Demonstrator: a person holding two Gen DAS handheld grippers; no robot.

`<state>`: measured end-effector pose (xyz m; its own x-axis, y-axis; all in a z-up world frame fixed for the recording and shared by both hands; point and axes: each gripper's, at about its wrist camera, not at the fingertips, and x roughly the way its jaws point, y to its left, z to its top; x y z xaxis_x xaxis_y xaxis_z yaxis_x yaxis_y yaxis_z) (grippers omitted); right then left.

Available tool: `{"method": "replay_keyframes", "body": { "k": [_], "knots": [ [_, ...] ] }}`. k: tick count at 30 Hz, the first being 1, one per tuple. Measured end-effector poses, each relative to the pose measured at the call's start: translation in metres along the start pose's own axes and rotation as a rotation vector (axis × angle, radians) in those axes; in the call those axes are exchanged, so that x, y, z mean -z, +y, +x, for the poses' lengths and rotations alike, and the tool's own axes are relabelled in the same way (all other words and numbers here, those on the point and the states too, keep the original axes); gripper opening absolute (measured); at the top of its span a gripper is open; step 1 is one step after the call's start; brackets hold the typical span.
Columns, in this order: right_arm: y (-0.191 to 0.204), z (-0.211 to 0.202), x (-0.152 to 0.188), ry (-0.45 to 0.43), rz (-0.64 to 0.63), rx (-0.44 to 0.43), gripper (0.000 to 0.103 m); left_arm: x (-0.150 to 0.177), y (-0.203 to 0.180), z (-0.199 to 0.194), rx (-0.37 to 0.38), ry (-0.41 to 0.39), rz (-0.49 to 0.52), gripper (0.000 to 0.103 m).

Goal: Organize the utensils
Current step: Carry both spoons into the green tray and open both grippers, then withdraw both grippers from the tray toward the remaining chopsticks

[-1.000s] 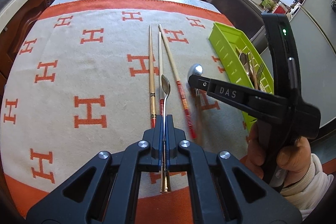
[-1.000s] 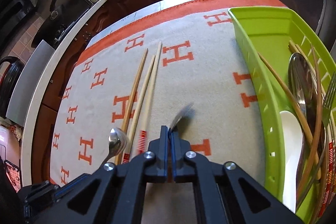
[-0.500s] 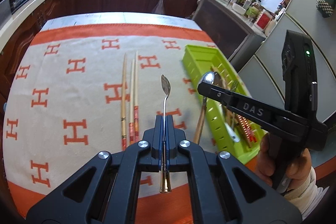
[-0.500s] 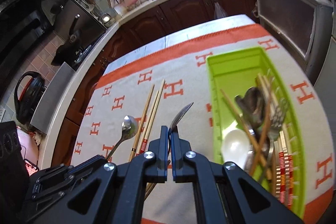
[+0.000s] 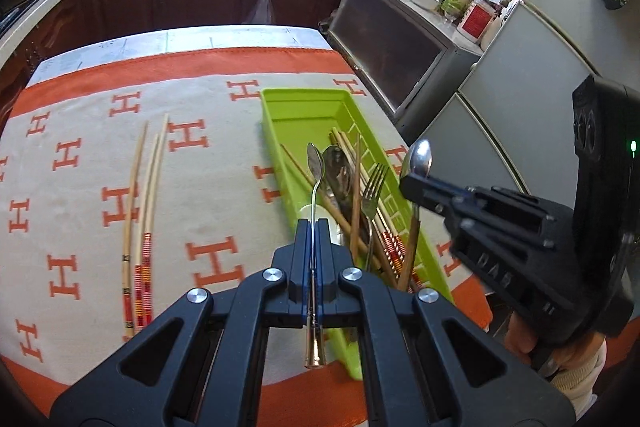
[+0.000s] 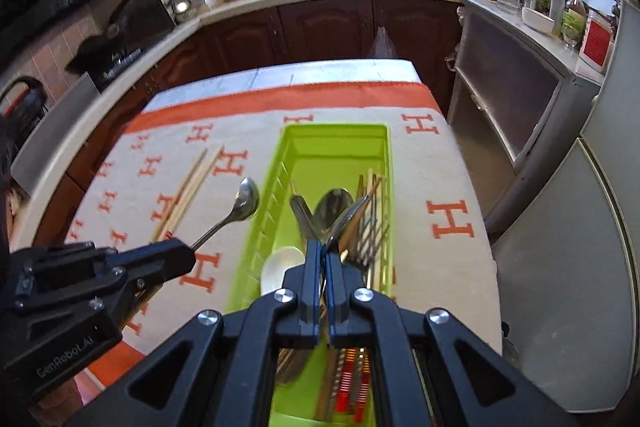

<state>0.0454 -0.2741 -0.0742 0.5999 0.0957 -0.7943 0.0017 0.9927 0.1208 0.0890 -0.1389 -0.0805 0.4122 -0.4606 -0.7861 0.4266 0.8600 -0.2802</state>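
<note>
Both spoons (image 5: 315, 163) now over green tray (image 5: 280, 99), slim, silver, gold-tipped.

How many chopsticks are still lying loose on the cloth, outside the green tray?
3: the chopsticks lie side by side on the cloth, left of the green tray, red-banded ends nearest the camera. The tray's own chopsticks are not counted.

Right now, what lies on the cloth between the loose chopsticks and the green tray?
Nothing: between the chopsticks and the green tray there is only bare cloth with orange H marks. The left wrist view shows it best.
</note>
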Motion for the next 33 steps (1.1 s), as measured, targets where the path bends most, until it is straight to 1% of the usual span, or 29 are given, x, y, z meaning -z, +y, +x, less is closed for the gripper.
{"method": "replay_keyframes", "body": {
  "k": [4, 6, 8, 9, 11, 12, 13, 16, 19, 21, 24, 29, 33],
  "knots": [
    [-0.008, 0.020, 0.006, 0.060, 0.003, -0.053, 0.003, -0.002, -0.015, 0.028, -0.009, 0.041, -0.012, 0.000],
    [-0.013, 0.025, 0.010, 0.072, 0.037, -0.084, 0.008, 0.000, -0.018, 0.043, 0.002, 0.076, -0.022, 0.000],
    [-0.019, 0.026, 0.013, 0.072, 0.077, -0.103, 0.015, 0.004, -0.019, 0.057, 0.014, 0.116, -0.028, 0.000],
    [-0.022, 0.025, 0.013, 0.065, 0.096, -0.112, 0.018, 0.005, -0.019, 0.062, 0.007, 0.127, -0.031, 0.000],
    [-0.028, 0.022, 0.014, 0.046, 0.130, -0.133, 0.027, 0.008, -0.019, 0.067, -0.006, 0.144, -0.033, 0.000],
    [-0.029, 0.020, 0.015, 0.035, 0.143, -0.142, 0.028, 0.009, -0.018, 0.068, -0.003, 0.154, -0.034, 0.000],
    [-0.030, 0.017, 0.015, 0.023, 0.152, -0.148, 0.028, 0.009, -0.016, 0.068, 0.001, 0.159, -0.032, 0.000],
    [-0.028, 0.012, 0.015, 0.004, 0.168, -0.157, 0.028, 0.010, -0.014, 0.064, -0.012, 0.157, -0.027, 0.006],
    [-0.026, 0.010, 0.016, -0.004, 0.189, -0.172, 0.028, 0.012, -0.012, 0.054, -0.017, 0.144, -0.025, 0.021],
    [-0.024, 0.007, 0.017, -0.009, 0.196, -0.178, 0.028, 0.012, -0.009, 0.046, -0.022, 0.127, -0.030, 0.036],
    [-0.022, 0.004, 0.018, -0.012, 0.205, -0.179, 0.029, 0.012, -0.004, 0.033, -0.037, 0.108, -0.026, 0.038],
    [-0.016, -0.003, 0.021, -0.021, 0.214, -0.184, 0.028, 0.014, 0.003, 0.017, -0.059, 0.091, -0.027, 0.038],
    [-0.007, -0.007, 0.023, -0.017, 0.216, -0.191, 0.029, 0.019, 0.011, 0.004, -0.091, 0.073, -0.025, 0.039]
  ]
}}
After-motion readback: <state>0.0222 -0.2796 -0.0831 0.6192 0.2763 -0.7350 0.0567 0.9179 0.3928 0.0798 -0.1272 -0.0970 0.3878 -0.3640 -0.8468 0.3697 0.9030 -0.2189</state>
